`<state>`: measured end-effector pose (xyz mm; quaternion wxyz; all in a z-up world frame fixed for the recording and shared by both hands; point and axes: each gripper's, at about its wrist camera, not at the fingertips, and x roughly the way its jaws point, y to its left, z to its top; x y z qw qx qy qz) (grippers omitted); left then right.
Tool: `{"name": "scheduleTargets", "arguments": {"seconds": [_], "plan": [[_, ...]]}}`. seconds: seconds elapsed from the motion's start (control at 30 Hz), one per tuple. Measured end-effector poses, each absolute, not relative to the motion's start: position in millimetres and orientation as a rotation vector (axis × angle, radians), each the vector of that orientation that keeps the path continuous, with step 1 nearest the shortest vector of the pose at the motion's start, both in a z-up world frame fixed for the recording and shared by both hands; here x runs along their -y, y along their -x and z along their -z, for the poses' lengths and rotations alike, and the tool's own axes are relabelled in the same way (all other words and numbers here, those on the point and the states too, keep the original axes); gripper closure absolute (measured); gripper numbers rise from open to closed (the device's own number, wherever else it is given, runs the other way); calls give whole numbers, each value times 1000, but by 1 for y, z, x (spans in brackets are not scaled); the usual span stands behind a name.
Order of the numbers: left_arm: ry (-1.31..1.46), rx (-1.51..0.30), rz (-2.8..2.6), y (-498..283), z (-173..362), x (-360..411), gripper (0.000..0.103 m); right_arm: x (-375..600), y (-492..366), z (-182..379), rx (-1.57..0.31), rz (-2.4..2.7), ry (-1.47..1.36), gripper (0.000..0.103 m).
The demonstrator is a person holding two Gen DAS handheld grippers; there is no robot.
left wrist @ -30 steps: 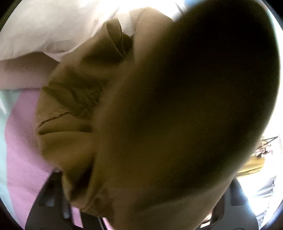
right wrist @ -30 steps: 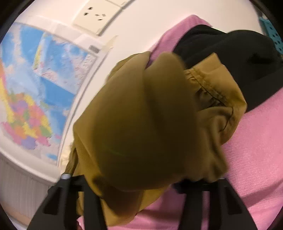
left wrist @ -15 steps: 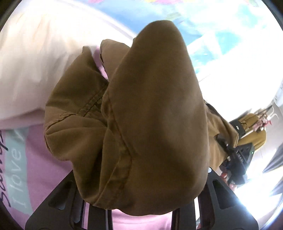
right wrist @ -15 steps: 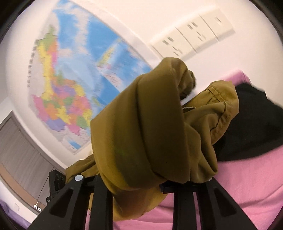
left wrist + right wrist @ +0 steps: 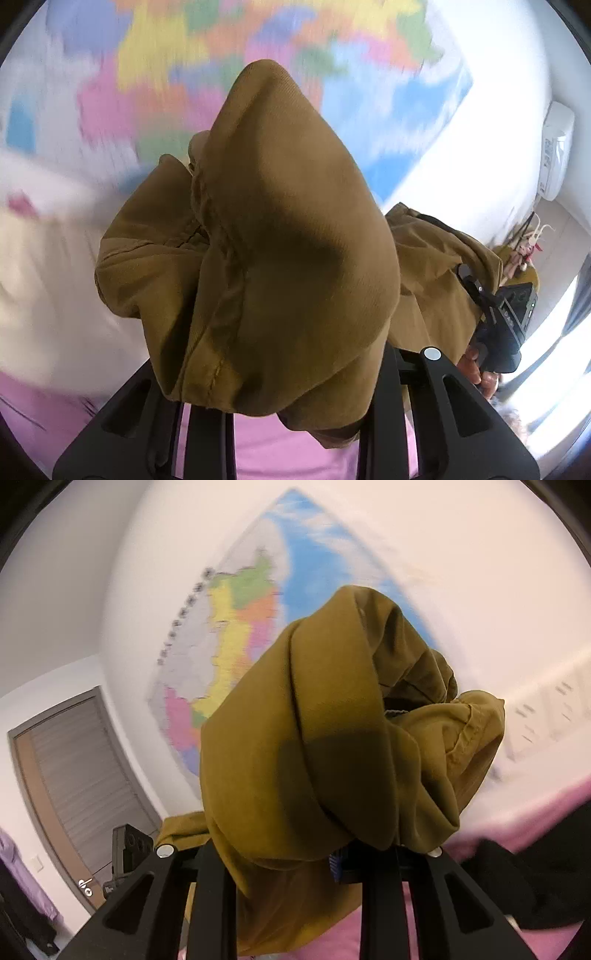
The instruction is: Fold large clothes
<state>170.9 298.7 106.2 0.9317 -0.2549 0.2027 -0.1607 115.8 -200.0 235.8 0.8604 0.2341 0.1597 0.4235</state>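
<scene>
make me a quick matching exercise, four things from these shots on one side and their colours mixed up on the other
Things:
1. garment
2. bedcover
3. door
4. wall unit

Colours:
A. white
B. pink
C. olive brown
D. grey

Pairs: 1-C, 2-B, 3-D, 4-A

Both the left gripper and the right gripper grip the garment.

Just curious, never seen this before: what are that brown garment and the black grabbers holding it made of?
The brown garment looks like matte woven cotton twill, with stitched seams and soft creases. Each hand-held gripper, left and right, seems moulded matte black plastic with cut-outs.
</scene>
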Motion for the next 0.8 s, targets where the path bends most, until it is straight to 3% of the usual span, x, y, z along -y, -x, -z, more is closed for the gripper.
{"name": "scheduleTargets", "arguments": {"seconds": [0.27, 0.43, 0.53, 0.73, 0.8], "plan": [[466, -231, 89, -146, -154, -395, 78, 80, -151, -269, -291, -1087, -485, 80], [457, -196, -86, -148, -145, -489, 78, -13, -170, -257, -314, -1161, -453, 80], [450, -186, -176, -157, -115, -530, 78, -71, -172, -214, -400, -1188, -368, 80], [690, -439, -303, -184, 48, -616, 78, -141, -171, -80, -798, -1194, -213, 77], [737, -468, -320, -185, 80, -625, 69, -140, -167, -57, -848, -1206, -226, 71]]}}
